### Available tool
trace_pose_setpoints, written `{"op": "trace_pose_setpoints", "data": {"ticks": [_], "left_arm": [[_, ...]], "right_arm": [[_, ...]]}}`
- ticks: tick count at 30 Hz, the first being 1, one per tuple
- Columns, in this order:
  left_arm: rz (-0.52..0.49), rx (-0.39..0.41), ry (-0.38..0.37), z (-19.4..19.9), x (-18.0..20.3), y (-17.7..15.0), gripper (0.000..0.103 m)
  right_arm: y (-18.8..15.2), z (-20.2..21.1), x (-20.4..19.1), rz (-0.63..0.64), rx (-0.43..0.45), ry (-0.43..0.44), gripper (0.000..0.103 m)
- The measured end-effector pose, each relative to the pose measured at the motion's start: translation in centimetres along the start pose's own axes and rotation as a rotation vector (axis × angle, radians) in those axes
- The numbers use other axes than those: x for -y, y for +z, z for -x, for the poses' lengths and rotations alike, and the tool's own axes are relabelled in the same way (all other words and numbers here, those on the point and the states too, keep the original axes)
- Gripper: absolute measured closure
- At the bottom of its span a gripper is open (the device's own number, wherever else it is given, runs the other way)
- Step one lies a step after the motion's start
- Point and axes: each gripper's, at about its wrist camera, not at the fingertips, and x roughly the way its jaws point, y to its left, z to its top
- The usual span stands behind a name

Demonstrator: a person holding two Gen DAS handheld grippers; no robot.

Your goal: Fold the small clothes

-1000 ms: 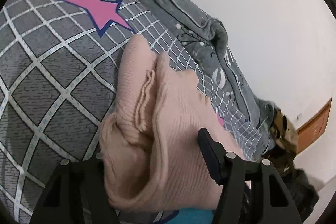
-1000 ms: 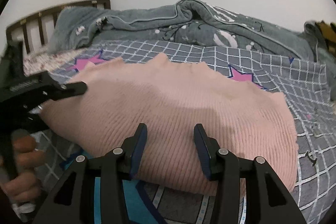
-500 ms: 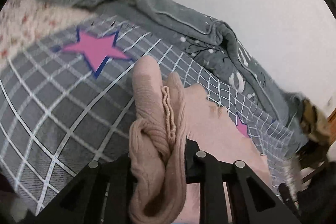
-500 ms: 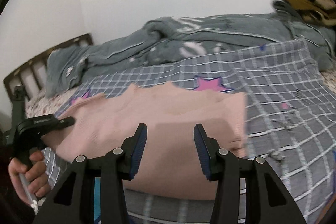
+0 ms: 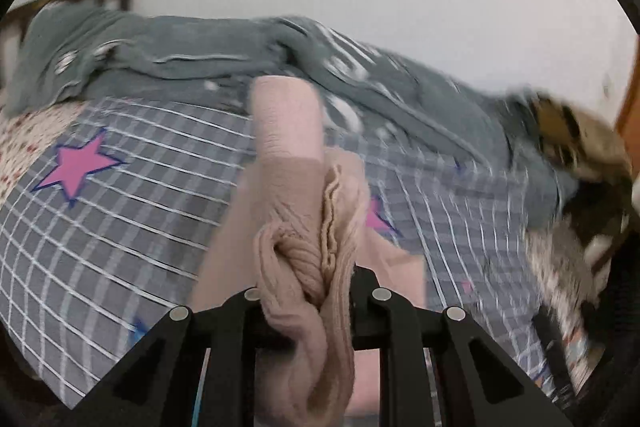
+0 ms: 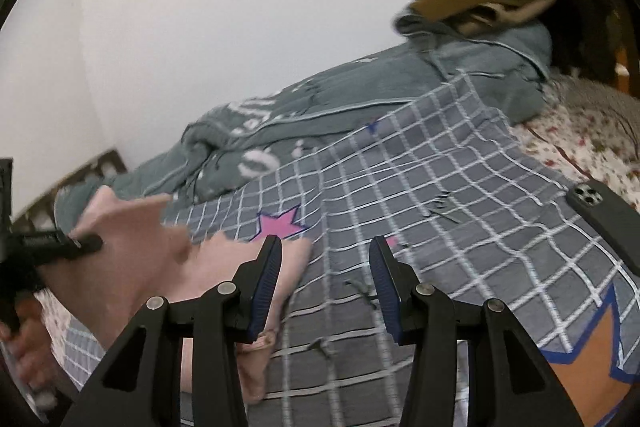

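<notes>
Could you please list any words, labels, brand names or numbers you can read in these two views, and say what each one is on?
No text here can be read for certain.
Left gripper: a small pale marking on its side, too small and blurred to read.
Grey blanket: white shapes that may be lettering, smeared by motion, unreadable.
Phone: back shows camera lenses only, no brand visible.
Pink sweater and checked sheet: stars and grid only, no words.
</notes>
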Motion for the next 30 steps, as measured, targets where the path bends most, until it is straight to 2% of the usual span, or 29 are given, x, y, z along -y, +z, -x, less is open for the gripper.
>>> {"op": "trace_pose_setpoints", "data": {"ticks": [2,5,7,8,9,10,11,15,19,23,26,30], "left_arm": [[-0.083,-0.037,0.011,-1.9,3.1,-2.1,0.085],[-0.210,-0.090,0.078,-4.8,6.4,-5.4,0.084],[-0.257,-0.077,0.077,-5.1,7.4,-6.5,0.079],[-0.274,-0.059,0.037,-4.8,7.5,-6.6,0.065],[-0.271,-0.052,-0.041,-4.2,7.2,-6.4,0.042],[-0.249,-0.053,-0.124,-3.6,6.5,-6.1,0.033],[-0.209,-0.046,-0.181,-2.8,5.6,-5.7,0.031],[-0.153,0.016,-0.237,-0.2,2.6,-3.9,0.030],[-0.105,0.087,-0.171,1.3,-1.9,-2.2,0.028],[-0.062,0.097,-0.108,0.6,-6.3,-1.4,0.027],[-0.064,0.105,-0.058,-0.1,-8.9,-1.4,0.027],[-0.047,0.106,-0.108,-0.8,-11.2,-1.8,0.027]], "right_arm": [[0.2,0.4,1.4,-0.039,0.008,0.010,0.057],[0.2,0.6,2.6,-0.055,0.000,0.019,0.057],[0.2,0.6,3.0,-0.051,-0.009,0.013,0.057],[0.1,0.6,3.1,-0.047,-0.011,0.012,0.057],[0.1,0.6,3.1,-0.045,-0.012,0.016,0.057],[0.1,0.6,3.1,-0.043,-0.014,0.021,0.057],[0.1,0.6,3.0,-0.040,-0.016,0.026,0.057],[-0.1,0.3,1.7,-0.019,-0.029,0.064,0.057],[-0.6,-0.4,-0.6,-0.003,-0.068,0.153,0.057],[-1.3,-1.6,-3.1,-0.020,-0.116,0.254,0.052],[-1.9,-3.2,-4.5,-0.077,-0.173,0.343,0.048],[-2.5,-5.8,-5.8,-0.141,-0.261,0.376,0.047]]}}
